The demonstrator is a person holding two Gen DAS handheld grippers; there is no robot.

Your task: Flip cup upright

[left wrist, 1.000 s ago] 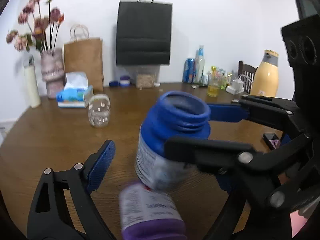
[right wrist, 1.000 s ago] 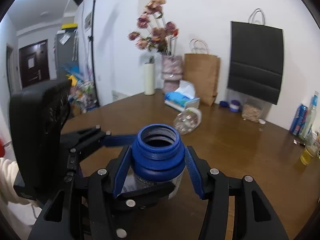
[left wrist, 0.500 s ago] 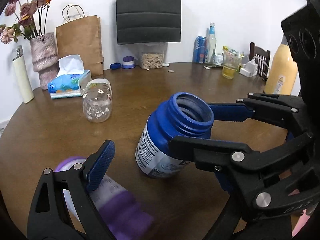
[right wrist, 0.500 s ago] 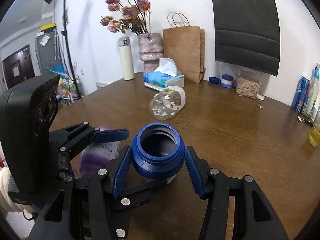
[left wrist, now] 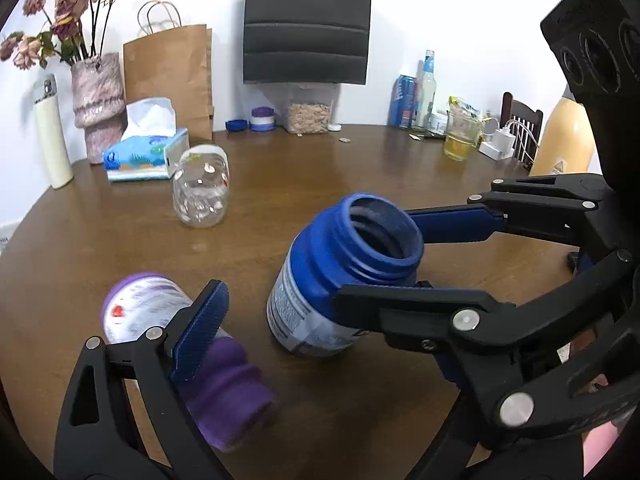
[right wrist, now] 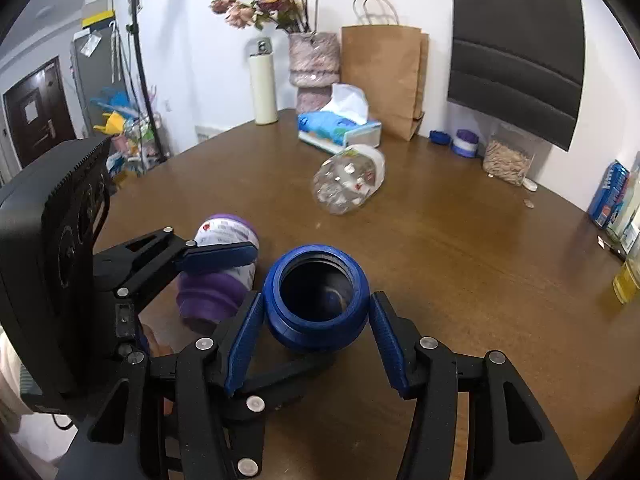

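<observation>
Worktop [right wrist: 460, 240] of brown wood carries an upright empty blue jar [right wrist: 316, 296] between the right gripper's [right wrist: 316, 344] spread jaws, while the left gripper's [left wrist: 280, 296] jaws are spread beside a lying purple jar [left wrist: 192, 352].

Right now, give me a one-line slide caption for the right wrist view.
Right gripper open around the upright blue jar; purple bottle and clear jar lie on their sides on the table.

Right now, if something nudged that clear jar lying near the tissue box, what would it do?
The clear jar would probably roll: it lies on its round side on the smooth wooden table. It looks empty and thin-walled, so likely light and easily pushed.
</observation>
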